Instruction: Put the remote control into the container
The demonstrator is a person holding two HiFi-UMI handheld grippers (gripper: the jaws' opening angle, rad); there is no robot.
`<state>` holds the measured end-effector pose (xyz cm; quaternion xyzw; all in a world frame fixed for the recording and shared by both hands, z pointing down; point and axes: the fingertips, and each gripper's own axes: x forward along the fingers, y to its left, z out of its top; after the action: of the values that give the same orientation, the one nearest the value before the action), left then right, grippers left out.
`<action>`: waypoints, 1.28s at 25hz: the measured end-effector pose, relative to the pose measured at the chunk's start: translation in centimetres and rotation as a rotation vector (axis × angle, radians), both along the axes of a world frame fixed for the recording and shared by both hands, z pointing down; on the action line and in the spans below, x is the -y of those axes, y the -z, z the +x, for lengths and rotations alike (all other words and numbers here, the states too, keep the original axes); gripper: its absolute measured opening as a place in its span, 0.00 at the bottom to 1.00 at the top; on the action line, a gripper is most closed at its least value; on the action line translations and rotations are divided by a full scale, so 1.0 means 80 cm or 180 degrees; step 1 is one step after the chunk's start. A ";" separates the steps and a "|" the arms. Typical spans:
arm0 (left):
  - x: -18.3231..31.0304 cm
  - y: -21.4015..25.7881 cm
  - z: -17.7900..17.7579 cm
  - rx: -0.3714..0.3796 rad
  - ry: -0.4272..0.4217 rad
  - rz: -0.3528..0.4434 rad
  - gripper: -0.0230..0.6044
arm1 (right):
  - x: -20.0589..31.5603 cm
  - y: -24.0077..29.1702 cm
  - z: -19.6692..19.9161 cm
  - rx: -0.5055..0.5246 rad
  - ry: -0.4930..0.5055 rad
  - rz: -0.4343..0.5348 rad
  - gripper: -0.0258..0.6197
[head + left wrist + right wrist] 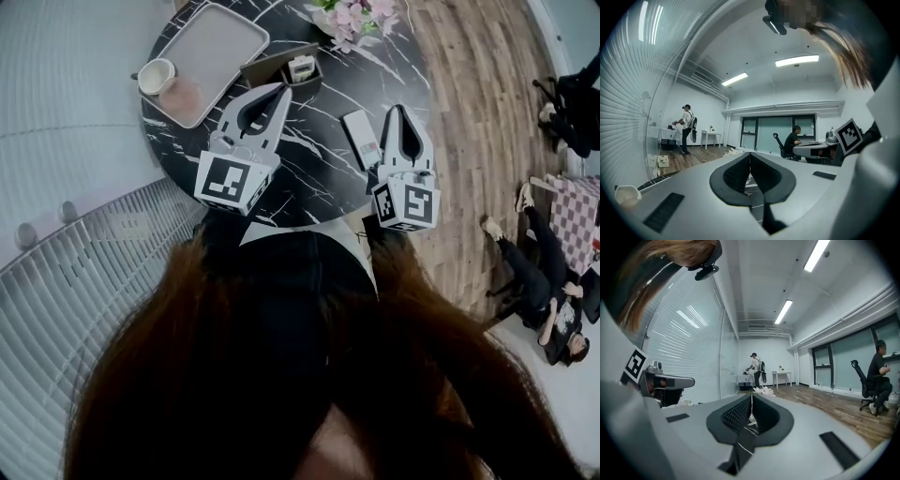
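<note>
Since the remote control (361,139) is a small, flat, hard bar, I think it is light and will not bend, but its smooth top may slip. It lies flat on the black tabletop (319,183), just beside the right claw (398,108) and apart from the dark container (277,64) at the far side. The best place to pinch it looks like across its long sides, near the middle. The left claw (279,89) and the right claw are both pressed together with nothing in them. Something small already sits in the container, but I cannot tell what. Neither claw's own view shows the remote. Long hair covers the near edge of the tabletop.
</note>
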<state>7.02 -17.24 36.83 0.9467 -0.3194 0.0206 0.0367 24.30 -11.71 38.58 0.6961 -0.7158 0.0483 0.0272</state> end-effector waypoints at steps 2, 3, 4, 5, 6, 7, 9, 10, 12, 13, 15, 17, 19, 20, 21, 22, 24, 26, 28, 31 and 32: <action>0.002 0.001 0.018 -0.0042 -0.0071 -0.0005 0.05 | -0.006 -0.002 0.012 0.0009 -0.0072 -0.0017 0.07; 0.002 0.001 0.027 -0.0058 -0.0105 -0.0006 0.05 | -0.009 -0.004 0.018 0.0015 -0.0106 -0.0028 0.07; 0.002 0.001 0.034 -0.0061 -0.0138 -0.0007 0.05 | -0.012 -0.006 0.023 0.0018 -0.0139 -0.0042 0.07; 0.002 0.000 0.040 -0.0055 -0.0170 -0.0011 0.05 | -0.015 -0.009 0.028 0.0015 -0.0167 -0.0058 0.07; 0.001 -0.001 0.045 -0.0050 -0.0197 -0.0017 0.05 | -0.018 -0.012 0.031 0.0009 -0.0191 -0.0078 0.07; 0.001 -0.003 0.049 -0.0047 -0.0219 -0.0025 0.05 | -0.020 -0.016 0.035 0.0006 -0.0212 -0.0101 0.07; 0.002 -0.006 0.057 -0.0034 -0.0246 -0.0050 0.05 | -0.021 -0.025 0.041 0.0014 -0.0243 -0.0158 0.07; 0.002 -0.008 0.060 -0.0033 -0.0257 -0.0062 0.05 | -0.021 -0.029 0.043 0.0023 -0.0253 -0.0189 0.07; 0.004 -0.010 0.065 -0.0035 -0.0283 -0.0079 0.05 | -0.019 -0.037 0.046 0.0044 -0.0263 -0.0243 0.07; 0.004 -0.012 0.067 -0.0024 -0.0291 -0.0086 0.05 | -0.018 -0.040 0.047 0.0053 -0.0263 -0.0267 0.07; 0.007 -0.017 0.070 0.0005 -0.0292 -0.0096 0.05 | -0.015 -0.047 0.047 0.0063 -0.0253 -0.0320 0.07; 0.009 -0.023 0.071 0.0032 -0.0295 -0.0109 0.05 | -0.011 -0.057 0.046 0.0077 -0.0224 -0.0388 0.07; 0.011 -0.030 0.073 0.0058 -0.0310 -0.0136 0.05 | -0.008 -0.069 0.045 0.0113 -0.0182 -0.0430 0.07; 0.012 -0.034 0.074 0.0069 -0.0317 -0.0156 0.05 | -0.007 -0.075 0.045 0.0134 -0.0160 -0.0448 0.07; 0.013 -0.037 0.074 0.0081 -0.0323 -0.0174 0.05 | -0.005 -0.082 0.044 0.0143 -0.0132 -0.0483 0.07; 0.014 -0.040 0.075 0.0090 -0.0329 -0.0192 0.05 | -0.004 -0.091 0.043 0.0142 -0.0100 -0.0540 0.07; 0.017 -0.046 0.073 0.0114 -0.0328 -0.0216 0.05 | -0.002 -0.111 0.039 0.0139 -0.0033 -0.0695 0.07; 0.020 -0.051 0.071 0.0136 -0.0313 -0.0238 0.05 | 0.000 -0.135 0.034 0.0122 0.0044 -0.0891 0.07; 0.021 -0.055 0.069 0.0148 -0.0294 -0.0292 0.05 | 0.000 -0.162 0.026 0.0121 0.0140 -0.1129 0.07; 0.023 -0.060 0.068 0.0159 -0.0297 -0.0273 0.05 | 0.002 -0.209 0.014 0.0122 0.0285 -0.1525 0.08; 0.025 -0.060 0.068 0.0156 -0.0296 -0.0273 0.05 | 0.004 -0.223 0.011 0.0077 0.0334 -0.1656 0.09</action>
<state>12.45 -19.20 41.67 0.9573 -0.2747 0.0591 0.0685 25.18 -12.00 56.43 0.6271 -0.7146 0.2375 0.1992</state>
